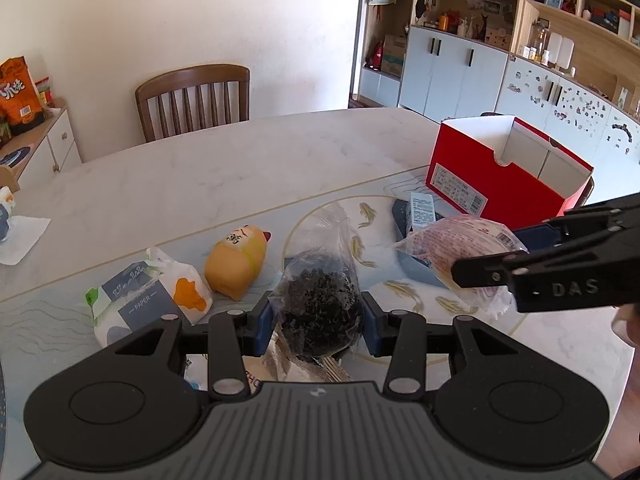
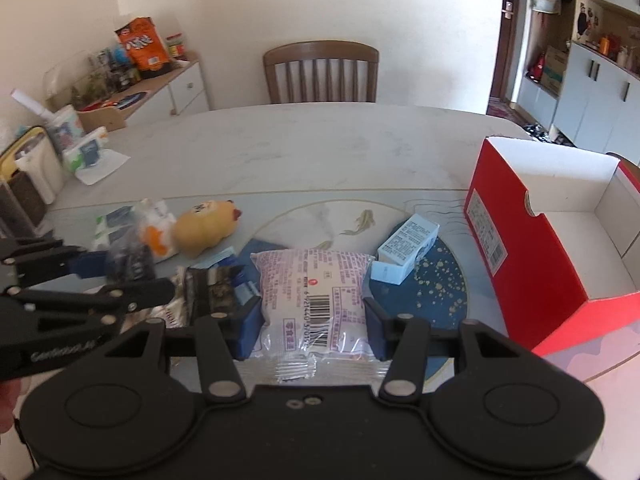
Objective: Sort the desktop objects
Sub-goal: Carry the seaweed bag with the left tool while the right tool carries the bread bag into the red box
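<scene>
Left gripper [image 1: 317, 318] clamped on a clear plastic bag of dark dried flakes [image 1: 318, 304], blue pads pressed into both sides, bag lifted clear of the white marble-patterned table [image 1: 224, 168]. Right gripper [image 2: 313, 312] closed on a flat pink-and-white sealed snack packet [image 2: 314, 300] (barcode faces the camera), pads touching its two long edges; packet sits above the round blue gold-speckled mat [image 2: 444, 292]. Open red cardboard box with white inside [image 2: 560, 248] stands at the right of the table, near the right gripper. Small pale-blue carton [image 2: 406, 252] lies on its side between packet and box. Left of the mat: yellow squashy chick-shaped toy [image 1: 236, 266], and just beside it a soft white tissue pack with orange and green print [image 1: 148, 300]. Crumpled wrappers [image 2: 212, 288] lie below the left gripper
</scene>
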Demonstrator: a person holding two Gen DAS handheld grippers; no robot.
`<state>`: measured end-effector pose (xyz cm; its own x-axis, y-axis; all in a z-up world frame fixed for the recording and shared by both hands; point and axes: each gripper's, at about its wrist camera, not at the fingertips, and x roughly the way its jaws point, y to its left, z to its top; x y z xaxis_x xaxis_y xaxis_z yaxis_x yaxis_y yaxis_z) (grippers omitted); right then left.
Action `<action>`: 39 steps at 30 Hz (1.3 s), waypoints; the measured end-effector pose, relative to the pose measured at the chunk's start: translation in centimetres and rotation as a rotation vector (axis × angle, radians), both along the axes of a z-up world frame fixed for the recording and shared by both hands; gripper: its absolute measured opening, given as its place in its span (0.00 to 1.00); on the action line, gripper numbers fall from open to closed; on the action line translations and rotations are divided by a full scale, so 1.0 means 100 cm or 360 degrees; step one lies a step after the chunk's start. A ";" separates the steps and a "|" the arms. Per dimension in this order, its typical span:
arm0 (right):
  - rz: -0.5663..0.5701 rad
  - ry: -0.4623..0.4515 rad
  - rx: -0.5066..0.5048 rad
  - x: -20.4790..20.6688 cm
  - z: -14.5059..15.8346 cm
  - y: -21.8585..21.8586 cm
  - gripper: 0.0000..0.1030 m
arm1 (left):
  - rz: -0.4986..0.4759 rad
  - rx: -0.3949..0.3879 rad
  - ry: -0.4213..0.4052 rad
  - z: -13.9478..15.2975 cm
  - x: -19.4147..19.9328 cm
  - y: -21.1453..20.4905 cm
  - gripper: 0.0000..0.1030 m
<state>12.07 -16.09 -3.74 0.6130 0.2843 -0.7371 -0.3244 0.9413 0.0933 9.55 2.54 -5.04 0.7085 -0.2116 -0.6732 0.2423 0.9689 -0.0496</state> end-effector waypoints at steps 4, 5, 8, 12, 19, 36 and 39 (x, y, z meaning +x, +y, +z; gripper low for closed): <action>0.0041 -0.0004 0.0033 -0.005 0.011 -0.012 0.50 | 0.0032 0.0003 0.0002 0.006 -0.004 -0.011 0.41; 0.0054 -0.0012 0.0043 -0.006 0.014 -0.017 0.50 | 0.0041 0.0004 0.0003 0.008 -0.005 -0.014 0.41; 0.0092 -0.0018 0.0071 -0.004 0.024 -0.032 0.50 | 0.0076 0.0000 0.0000 0.015 -0.005 -0.028 0.41; 0.0168 -0.0023 0.0097 -0.001 0.036 -0.054 0.50 | 0.0104 -0.0026 0.0005 0.024 -0.003 -0.048 0.41; 0.0246 -0.0061 0.0145 0.010 0.057 -0.097 0.50 | 0.0125 -0.0053 -0.0002 0.042 0.009 -0.089 0.41; 0.0077 -0.0153 0.0193 0.050 0.069 -0.197 0.50 | -0.0144 0.0011 -0.0112 0.073 0.069 -0.206 0.41; 0.0028 -0.0152 0.0180 0.058 0.066 -0.211 0.50 | -0.0207 0.0019 -0.0109 0.074 0.080 -0.227 0.41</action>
